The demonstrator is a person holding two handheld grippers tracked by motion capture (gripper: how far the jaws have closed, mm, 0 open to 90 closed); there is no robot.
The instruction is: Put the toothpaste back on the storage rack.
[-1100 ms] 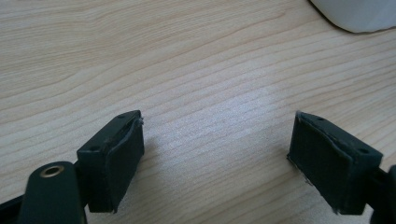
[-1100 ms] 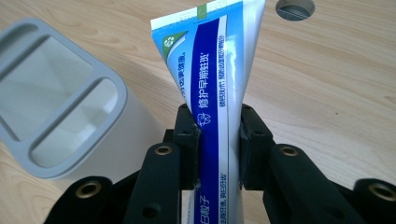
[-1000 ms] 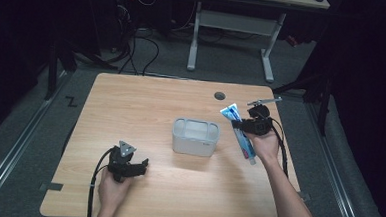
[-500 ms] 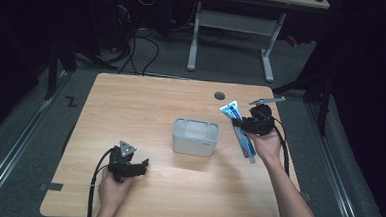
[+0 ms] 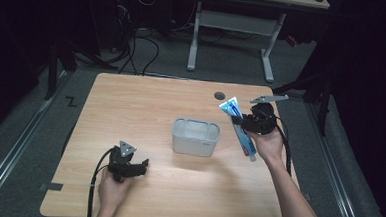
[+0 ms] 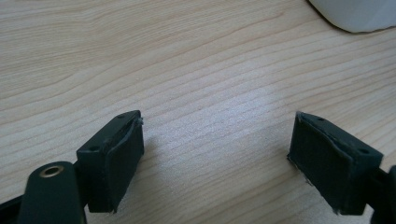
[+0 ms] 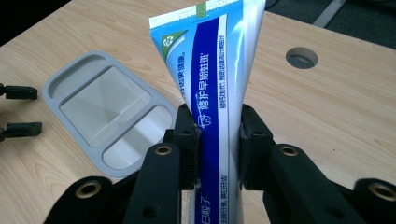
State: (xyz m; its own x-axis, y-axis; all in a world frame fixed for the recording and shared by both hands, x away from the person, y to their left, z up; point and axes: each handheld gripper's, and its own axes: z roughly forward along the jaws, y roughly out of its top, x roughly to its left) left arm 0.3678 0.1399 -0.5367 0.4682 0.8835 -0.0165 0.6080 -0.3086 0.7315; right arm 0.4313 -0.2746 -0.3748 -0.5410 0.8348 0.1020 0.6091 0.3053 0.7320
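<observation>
While the right gripper [image 7: 218, 140] clamps the tube [image 7: 219, 70] across its middle, tube's long axis points away from hand | tub [image 5: 195, 136] just left | left gripper [image 6: 217, 161] jaws apart, empty, well apart from the tub

Open tabletop, one container in the middle

The grey container [image 5: 195, 136] stood alone mid-table [image 5: 146, 106], with bare wood all around it. The right gripper [image 5: 241, 122], clamping a toothpaste tube [image 5: 240, 126], blocked its right side; the left gripper [image 5: 140, 167], jaws apart, sat well clear.
</observation>
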